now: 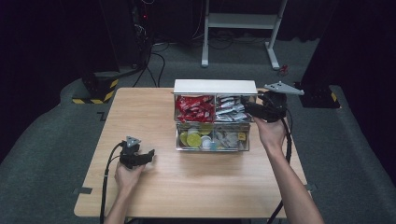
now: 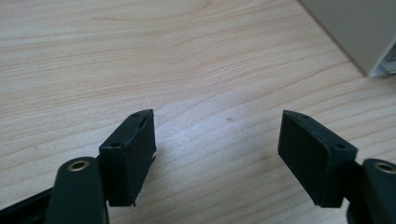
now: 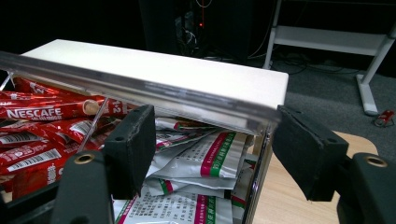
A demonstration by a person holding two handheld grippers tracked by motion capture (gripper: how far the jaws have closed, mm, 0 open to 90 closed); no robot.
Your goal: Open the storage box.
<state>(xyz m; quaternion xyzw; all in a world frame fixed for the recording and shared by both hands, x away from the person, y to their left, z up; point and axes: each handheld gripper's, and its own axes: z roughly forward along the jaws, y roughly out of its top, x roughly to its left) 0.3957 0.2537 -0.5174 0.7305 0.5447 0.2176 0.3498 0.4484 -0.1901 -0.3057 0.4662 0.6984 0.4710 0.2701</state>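
Lying under both grippers is a pale wooden surface (image 1: pixel 196 177), rectangular, set on grey carpet (image 1: pixel 46 154) in a dark room; a white metal frame (image 1: pixel 243 21) stands on the floor beyond the far edge, and cables run across the carpet there.

One clear organiser box (image 1: pixel 212 122) sits at the far middle of the surface, with a white lid (image 1: pixel 215 87) on top. Four compartments counted: red sachets (image 1: pixel 194 108), white-and-green sachets (image 1: pixel 232 108), round yellow-green capsules (image 1: pixel 192 138), small grey packets (image 1: pixel 229 138).

Right gripper (image 1: pixel 250 108): at the box's far right corner, jaws pointing into the upper tier. In the right gripper view the jaws (image 3: pixel 212 154) stand partly open and straddle the box's corner: the left jaw is in front of the compartment with white-and-green sachets (image 3: pixel 196 163), the right jaw outside the clear end wall (image 3: pixel 257 172), the lid's clear front edge (image 3: pixel 140 88) just above both tips. No pad is seen pressing on anything. Red sachets (image 3: pixel 37 114) lie beyond the left jaw.

Left gripper (image 1: pixel 150 154): low over the near left part of the surface, well apart from the box. Jaws (image 2: pixel 217 140) wide, nothing between them but bare wood (image 2: pixel 140 46); a corner of the box (image 2: pixel 369 37) shows past the right jaw.

Open room: bare surface ahead of the left jaws and along the whole near edge; narrow strip between the box and the right edge.
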